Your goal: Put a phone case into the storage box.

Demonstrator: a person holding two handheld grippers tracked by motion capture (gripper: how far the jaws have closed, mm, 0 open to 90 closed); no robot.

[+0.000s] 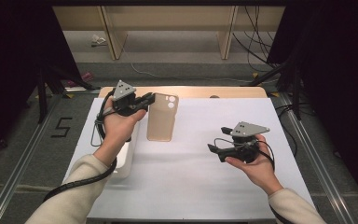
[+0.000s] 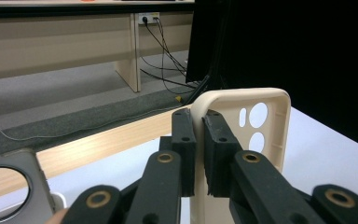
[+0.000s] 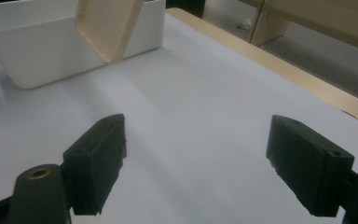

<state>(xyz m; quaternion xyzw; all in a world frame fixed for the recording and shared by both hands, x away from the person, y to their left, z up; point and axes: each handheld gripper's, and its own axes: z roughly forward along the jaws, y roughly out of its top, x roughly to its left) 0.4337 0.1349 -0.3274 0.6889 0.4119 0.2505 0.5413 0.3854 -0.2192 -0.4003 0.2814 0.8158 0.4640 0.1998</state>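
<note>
The left gripper (image 1: 145, 101) is clamped on the top corner of the beige phone case (image 1: 162, 117), at 11 o'clock on the white table (image 1: 191, 177); its long axis runs 12 to 6, camera holes at 12. The right gripper (image 1: 214, 151) is released, at 4 o'clock

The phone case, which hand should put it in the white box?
Probably the left. The left gripper is shut on the phone case's rim, and the white box sits beside that arm. The right gripper is open and empty.
</note>
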